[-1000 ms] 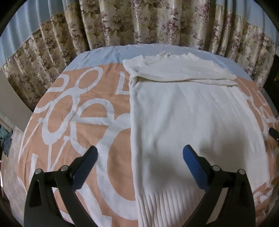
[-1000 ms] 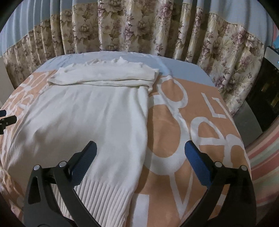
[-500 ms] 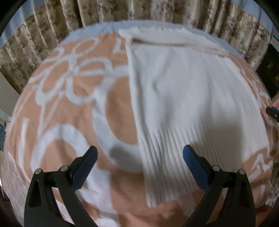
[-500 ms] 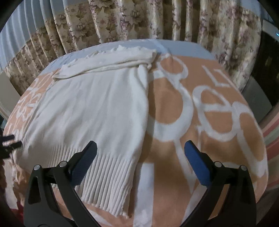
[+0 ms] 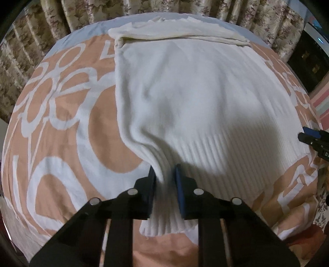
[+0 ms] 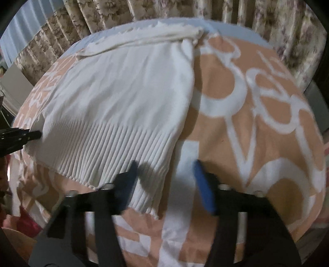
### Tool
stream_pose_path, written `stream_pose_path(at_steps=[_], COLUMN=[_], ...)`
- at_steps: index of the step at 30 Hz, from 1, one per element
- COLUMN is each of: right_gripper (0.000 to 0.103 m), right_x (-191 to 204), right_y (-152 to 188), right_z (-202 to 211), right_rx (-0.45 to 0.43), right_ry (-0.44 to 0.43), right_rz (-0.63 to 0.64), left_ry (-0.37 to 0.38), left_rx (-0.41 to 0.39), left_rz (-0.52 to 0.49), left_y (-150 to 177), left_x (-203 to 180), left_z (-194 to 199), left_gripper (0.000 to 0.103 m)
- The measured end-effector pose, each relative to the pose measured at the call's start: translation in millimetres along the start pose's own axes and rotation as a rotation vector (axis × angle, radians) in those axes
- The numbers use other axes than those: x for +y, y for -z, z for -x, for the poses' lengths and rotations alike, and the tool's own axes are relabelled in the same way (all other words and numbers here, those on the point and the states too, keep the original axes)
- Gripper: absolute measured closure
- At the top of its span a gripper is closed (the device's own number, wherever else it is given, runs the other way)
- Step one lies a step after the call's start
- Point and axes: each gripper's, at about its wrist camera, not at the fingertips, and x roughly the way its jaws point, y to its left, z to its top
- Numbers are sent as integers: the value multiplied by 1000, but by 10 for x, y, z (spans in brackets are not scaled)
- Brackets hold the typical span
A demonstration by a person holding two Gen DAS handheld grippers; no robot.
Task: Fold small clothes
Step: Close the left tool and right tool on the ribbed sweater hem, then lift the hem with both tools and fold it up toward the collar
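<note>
Two tongs work the near hem of a white knit sweater (image 5: 195, 92). The left gripper (image 5: 164, 176) has its blue pads nearly together, pinching a bunched ridge of the ribbed hem (image 5: 205, 168) at the garment's left corner; the knit gathers into a pleat running up from the pads, which suggests the cloth is truly caught and not merely touched. The right gripper (image 6: 164, 180) stands part-open, holding nothing: its left pad lies over the hem's right corner, its right pad over the bare bedspread (image 6: 257, 123), so the corner sits between the jaws, seemingly lined up for a matching pinch. The view is blurred, so I cannot say whether that pad touches the knit.

Beyond the tongs, the sweater lies flat and lengthwise on the orange-and-white patterned bedspread, its sleeves (image 5: 174, 32) already laid across the far end near the neckline. Taking both hem corners would, I judge, let the lower half be carried toward the sleeves in one even fold. Floral curtains (image 5: 205, 6) hang behind the bed.
</note>
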Motion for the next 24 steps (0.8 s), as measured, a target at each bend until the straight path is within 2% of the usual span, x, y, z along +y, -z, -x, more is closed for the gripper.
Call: stream_pose_path(at_steps=[2, 4, 5, 10, 14, 18, 24], right_gripper=[66, 90, 92, 95, 95, 95, 95], right_x=[46, 121, 176, 243, 301, 495, 491], right_y=[-3, -7, -22, -104, -218, -396, -788], right_z=[-22, -29, -35, -61, -42, -50, -40], right_rx=[1, -5, -10, -30, -81, -163, -257], right_ry=[-6, -17, -7, 47, 128, 246, 296], right_rz=[17, 49, 72, 139, 181, 234, 202], left_ry=[-5, -19, -22, -50, -64, -100, -107], left_rx=[-3, -15, -18, -50, -84, -138, -204], left_rz=[-15, -35, -42, -78, -69, -58, 8], left_y=[-51, -84, -93, -187, -280, -413, -700], left_x=[-11, -41, -47, -67, -61, -59, 144], left_z=[-17, -25, -33, -44, -46, -39, -38], left_gripper=[89, 90, 90, 91, 91, 91, 91])
